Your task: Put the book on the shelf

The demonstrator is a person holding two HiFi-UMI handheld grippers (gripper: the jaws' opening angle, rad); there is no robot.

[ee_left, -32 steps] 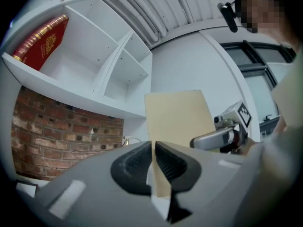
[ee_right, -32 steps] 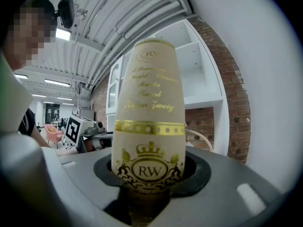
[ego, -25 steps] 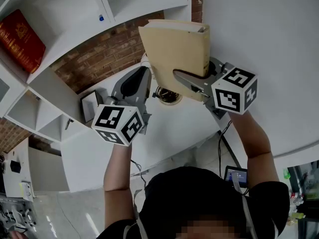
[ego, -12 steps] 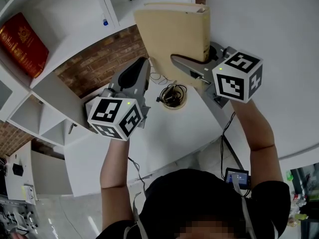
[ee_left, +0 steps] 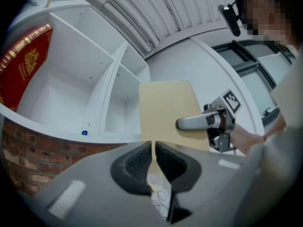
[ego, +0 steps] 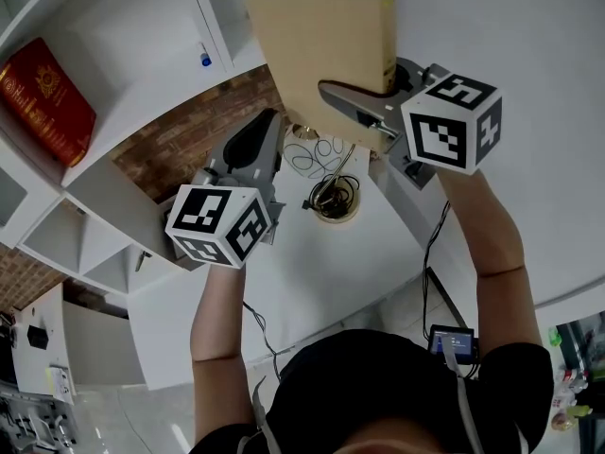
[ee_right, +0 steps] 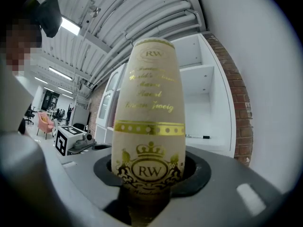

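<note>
Moved: tan book [ego: 321, 45] & both tongs up since a sec ago, nearer white shelf [ego: 132, 36].
R tongs [ego: 352, 107]: clamped on tan book, held upright over surface.
L tongs [ego: 253, 154]: closed, empty.
Progress: approx halfway; lifted, shelving still to do.

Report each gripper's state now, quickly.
Left gripper: shut, nothing between its jaws.
Right gripper: shut on the beige book.

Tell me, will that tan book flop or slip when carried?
Probably stiff: the tan book juts flat and unbent from the right claw. Slipping seems unlikely, jaws clamped on both covers. Gripped near one end, it might tip.
</note>
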